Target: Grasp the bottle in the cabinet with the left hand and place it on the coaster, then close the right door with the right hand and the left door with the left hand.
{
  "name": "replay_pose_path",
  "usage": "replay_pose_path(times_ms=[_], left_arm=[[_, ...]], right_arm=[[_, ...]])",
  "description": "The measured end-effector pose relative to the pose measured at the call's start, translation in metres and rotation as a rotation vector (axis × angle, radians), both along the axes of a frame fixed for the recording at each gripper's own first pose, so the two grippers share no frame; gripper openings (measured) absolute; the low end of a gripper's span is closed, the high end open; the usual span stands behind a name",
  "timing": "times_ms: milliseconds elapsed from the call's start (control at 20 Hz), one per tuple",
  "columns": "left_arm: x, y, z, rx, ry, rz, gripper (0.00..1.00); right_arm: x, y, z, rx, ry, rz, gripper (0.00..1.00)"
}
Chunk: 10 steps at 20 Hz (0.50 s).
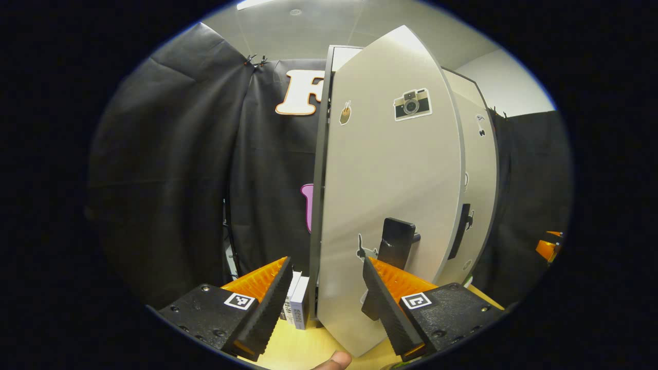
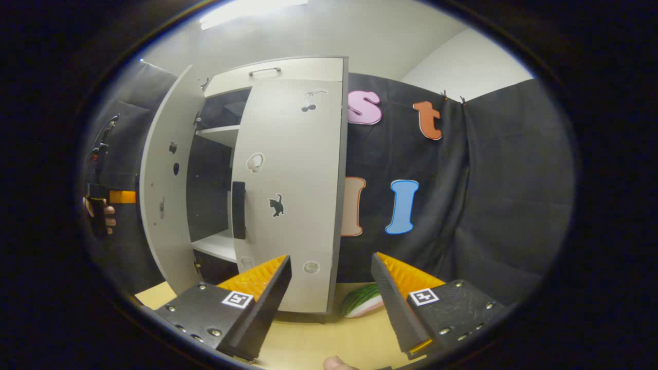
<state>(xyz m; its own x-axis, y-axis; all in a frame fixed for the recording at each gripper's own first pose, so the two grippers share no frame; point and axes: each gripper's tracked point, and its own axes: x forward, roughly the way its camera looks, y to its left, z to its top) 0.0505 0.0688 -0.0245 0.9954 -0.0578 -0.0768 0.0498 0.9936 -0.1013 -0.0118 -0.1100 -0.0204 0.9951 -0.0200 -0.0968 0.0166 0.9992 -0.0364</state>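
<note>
The cabinet's left door stands partly open, and its outer face with a camera sticker is close ahead in the left gripper view. Its black handle sits just above one finger of my left gripper, which is open and holds nothing. Behind it is the right door. In the right gripper view the right door lies about flush with the cabinet front, while the left door swings outward and shows shelves inside. My right gripper is open, apart from the door.
A hand holds the left gripper beyond the open door. White boxes stand by the cabinet's left side. A green and white object lies on the wooden table right of the cabinet. Black cloth walls surround the booth.
</note>
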Motion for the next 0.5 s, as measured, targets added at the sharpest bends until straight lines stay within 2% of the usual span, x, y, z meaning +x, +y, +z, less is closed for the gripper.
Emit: replay_pose_path(times_ms=[50,100,500], left_arm=[[0.001,-0.003,-0.001,-0.004,0.005,-0.003,0.88],[0.002,-0.006,-0.001,-0.007,0.004,-0.006,0.87],[0.003,-0.036,-0.004,-0.011,0.020,-0.061,0.88]], right_arm=[[0.000,0.004,-0.001,0.005,0.003,0.002,0.92],[-0.001,0.007,-0.001,0.011,0.004,0.004,0.95],[-0.011,0.029,0.001,0.034,0.012,0.000,0.95]])
